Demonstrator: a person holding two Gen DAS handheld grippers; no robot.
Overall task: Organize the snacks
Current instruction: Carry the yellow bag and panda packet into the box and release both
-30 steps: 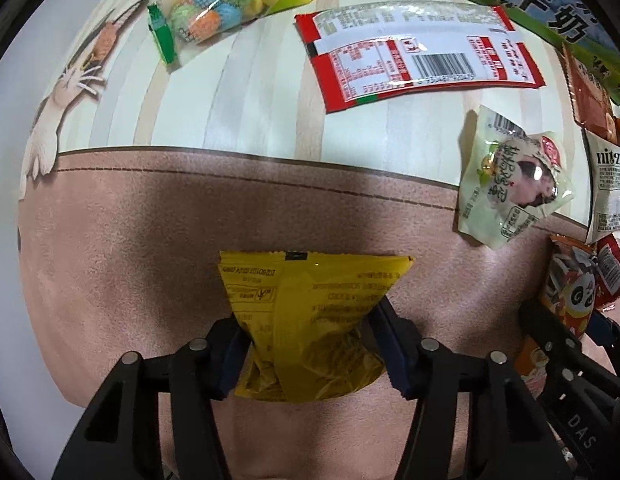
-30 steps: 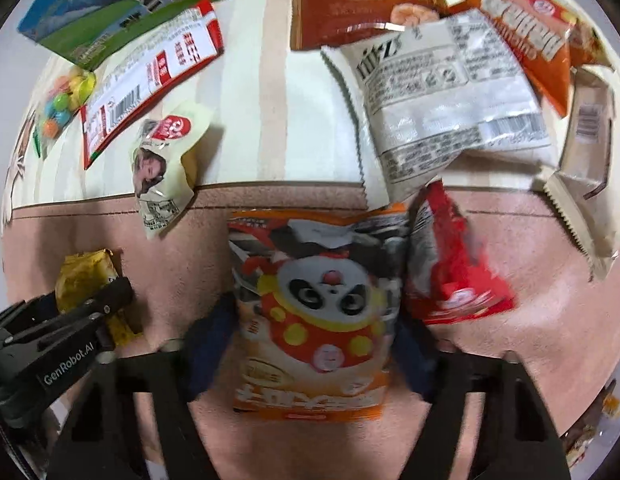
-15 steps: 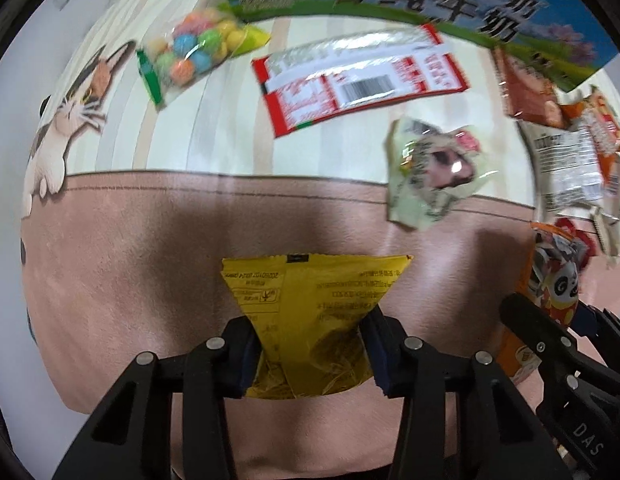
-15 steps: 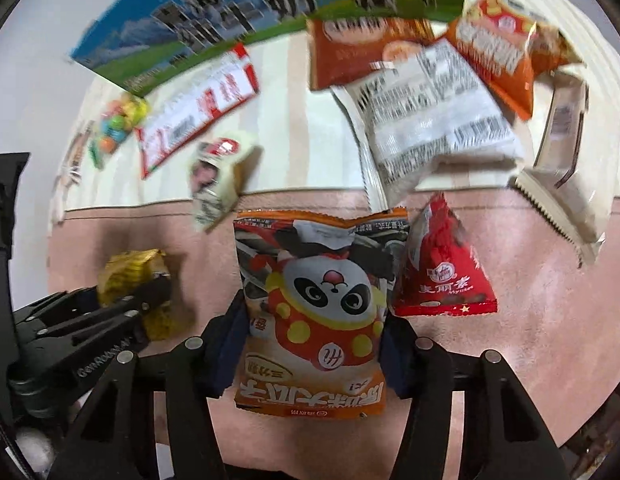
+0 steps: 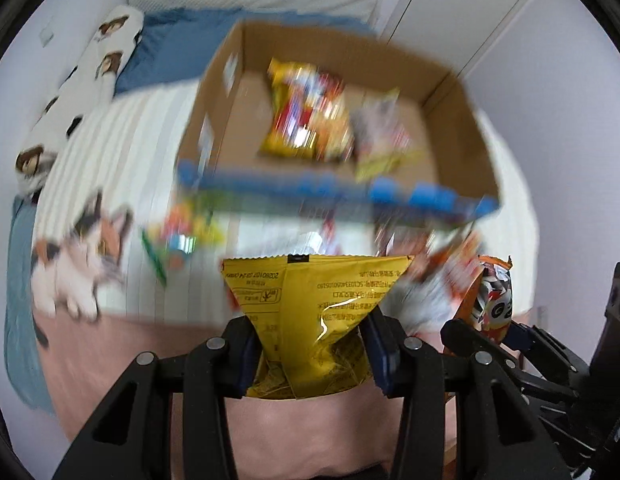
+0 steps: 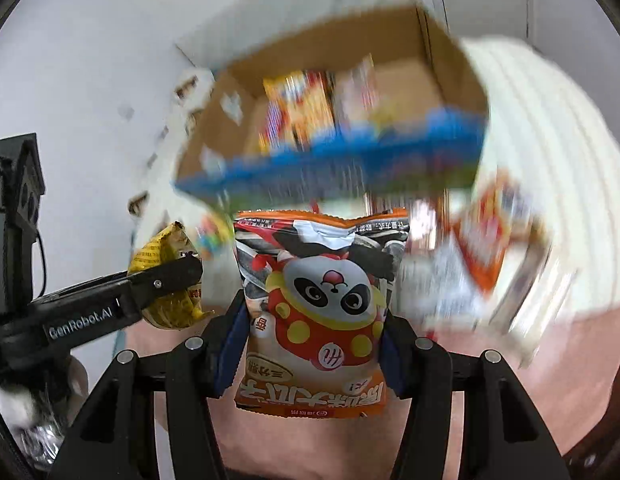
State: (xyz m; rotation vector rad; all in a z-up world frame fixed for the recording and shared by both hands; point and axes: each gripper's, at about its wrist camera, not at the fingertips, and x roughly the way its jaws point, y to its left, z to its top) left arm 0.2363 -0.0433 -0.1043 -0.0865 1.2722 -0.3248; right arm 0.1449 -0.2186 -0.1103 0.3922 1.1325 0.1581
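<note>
L fingers [image 5: 310,354] clamp yellow pkt [image 5: 315,320]; R fingers [image 6: 311,344] clamp panda pkt [image 6: 321,304].

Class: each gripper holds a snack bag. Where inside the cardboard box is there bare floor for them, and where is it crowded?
Bare floor in the box lies along its left wall and front left corner, beside the yellow packet. Middle and right are crowded: a pale packet lies against it.

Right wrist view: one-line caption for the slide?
Right gripper clamps a panda snack bag before the open cardboard box; left gripper holds a yellow packet.
</note>
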